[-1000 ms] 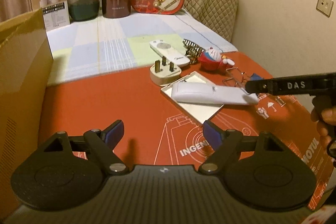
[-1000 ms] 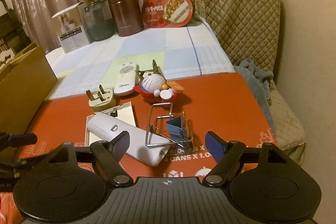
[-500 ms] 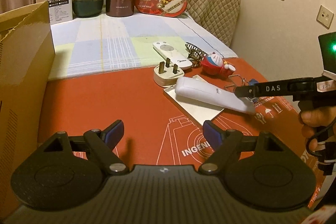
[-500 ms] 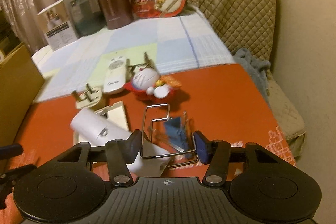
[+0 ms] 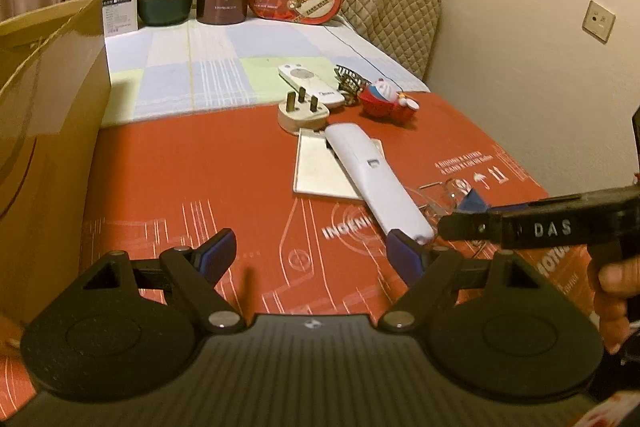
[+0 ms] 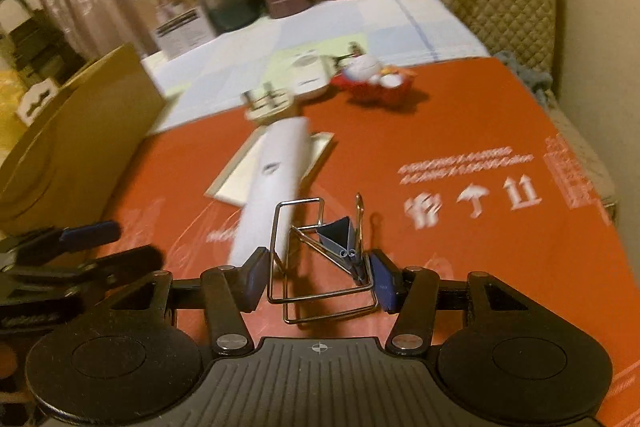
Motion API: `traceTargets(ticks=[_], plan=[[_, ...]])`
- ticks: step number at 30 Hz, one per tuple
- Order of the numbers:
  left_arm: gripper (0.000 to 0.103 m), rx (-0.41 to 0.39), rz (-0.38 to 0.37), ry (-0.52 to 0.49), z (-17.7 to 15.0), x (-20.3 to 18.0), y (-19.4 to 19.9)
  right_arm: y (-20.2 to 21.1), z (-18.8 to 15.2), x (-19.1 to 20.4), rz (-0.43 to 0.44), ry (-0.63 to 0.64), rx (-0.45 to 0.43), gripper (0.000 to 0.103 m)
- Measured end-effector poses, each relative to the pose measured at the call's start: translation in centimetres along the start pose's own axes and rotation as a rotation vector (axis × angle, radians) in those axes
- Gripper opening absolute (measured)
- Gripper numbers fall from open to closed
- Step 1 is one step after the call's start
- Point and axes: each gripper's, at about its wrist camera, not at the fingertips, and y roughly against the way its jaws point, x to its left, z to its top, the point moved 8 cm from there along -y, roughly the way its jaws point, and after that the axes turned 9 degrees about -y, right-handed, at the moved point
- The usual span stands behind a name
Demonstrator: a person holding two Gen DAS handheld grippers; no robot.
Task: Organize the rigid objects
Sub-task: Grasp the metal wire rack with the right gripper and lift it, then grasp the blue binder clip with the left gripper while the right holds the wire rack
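My right gripper [image 6: 318, 281] is shut on a thin wire rack [image 6: 320, 293] that carries a blue binder clip [image 6: 340, 235], low over the red mat [image 6: 460, 147]. A long white remote [image 6: 276, 179] lies just beyond it, partly on a flat white tray [image 6: 320, 147]. In the left wrist view my left gripper [image 5: 312, 251] hovers open over the mat with nothing between its pads. The remote's [image 5: 376, 183] near end reaches its right fingertip [image 5: 404, 253]. One black finger [image 5: 520, 227] of the right gripper comes in from the right.
A tall cardboard box [image 5: 48, 131] walls the left side. Behind the tray [image 5: 316, 175] sit a plug adapter [image 5: 302, 111], a small white remote [image 5: 308, 83], a hair claw [image 5: 350, 81] and a red toy [image 5: 384, 99]. Jars and boxes line the far edge.
The right gripper's jaws closed from wide apart onto the wire rack and drew it nearer. The long white remote's near end swung toward the left gripper. The left gripper stayed open.
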Motion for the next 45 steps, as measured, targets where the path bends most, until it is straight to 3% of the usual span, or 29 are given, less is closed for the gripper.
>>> traceTargets(ticks=[7,13,19,24,32,39,42,45], plan=[[0.079,0.011,0.004,0.014,-1.1,-0.1,0.7,1.4,0.5,0.2,-0.044,0.049,-0.106,0.050],[0.079,-0.008,-0.026,-0.021,-0.8,-1.4,0.5,2.9,2.0,0.4,0.006,0.037,-0.193,0.050],[0.079,-0.047,-0.091,-0.083,0.4,-4.5,-0.1,3.9,3.9,-3.1,-0.050,-0.071,-0.229,0.050],[0.067,-0.081,-0.135,-0.167,1.6,-8.5,-1.3,4.3,4.1,-5.0,-0.080,-0.113,-0.228,0.050],[0.045,-0.064,-0.143,-0.182,1.5,-11.5,-4.2,4.8,4.1,-6.1,-0.084,-0.143,-0.232,0.050],[0.039,-0.047,-0.102,-0.223,1.5,-12.5,-6.0,4.6,4.4,-6.2,-0.083,-0.155,-0.232,0.050],[0.032,-0.031,-0.091,-0.206,1.4,-12.4,-6.6,4.6,4.4,-6.3,-0.082,-0.156,-0.231,0.050],[0.031,-0.021,-0.086,-0.182,1.4,-12.2,-6.9,4.6,4.4,-6.3,-0.084,-0.155,-0.231,0.050]])
